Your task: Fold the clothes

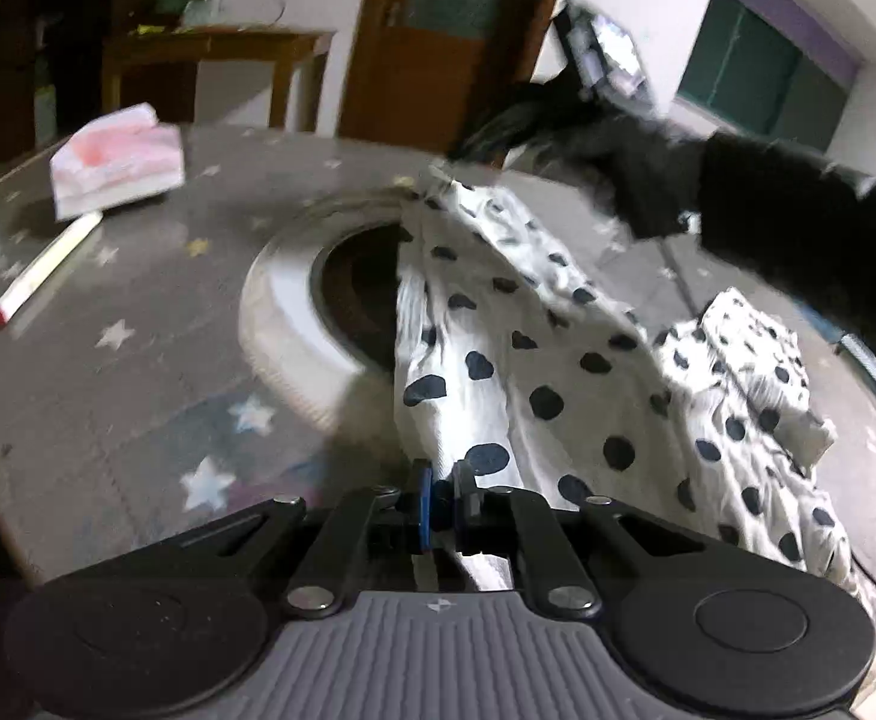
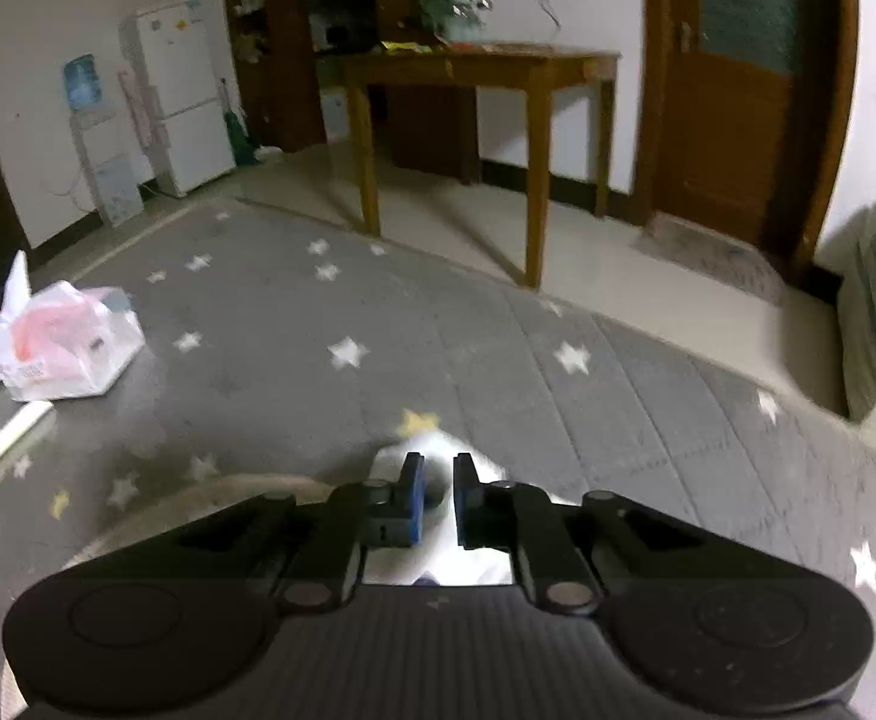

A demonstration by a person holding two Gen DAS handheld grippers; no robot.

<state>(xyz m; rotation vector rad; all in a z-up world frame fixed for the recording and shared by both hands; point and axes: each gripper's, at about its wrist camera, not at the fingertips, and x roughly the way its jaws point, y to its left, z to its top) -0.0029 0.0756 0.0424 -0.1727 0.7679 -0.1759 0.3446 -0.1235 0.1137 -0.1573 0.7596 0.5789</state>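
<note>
Grey star-patterned mat (image 2: 330, 324) under a white garment with dark spots (image 1: 534, 372).
Both grippers pinch the cloth: left gripper (image 1: 443, 501) closes narrowly on its near edge, right gripper (image 2: 439, 495) clamps a lifted far corner, with the rest trailing onto the mat beside a round white basin (image 1: 282, 324).

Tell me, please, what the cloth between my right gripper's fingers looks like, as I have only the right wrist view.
Observer: It is a white garment with dark dots, stretched from the left gripper up to the right gripper.
Operator: Does the left gripper hold it?
Observer: It seems so: its fingers are nearly closed on the garment's near edge.
Operator: Is all of it off the floor?
Observer: No, the part on the right lies bunched on the star mat.
</note>
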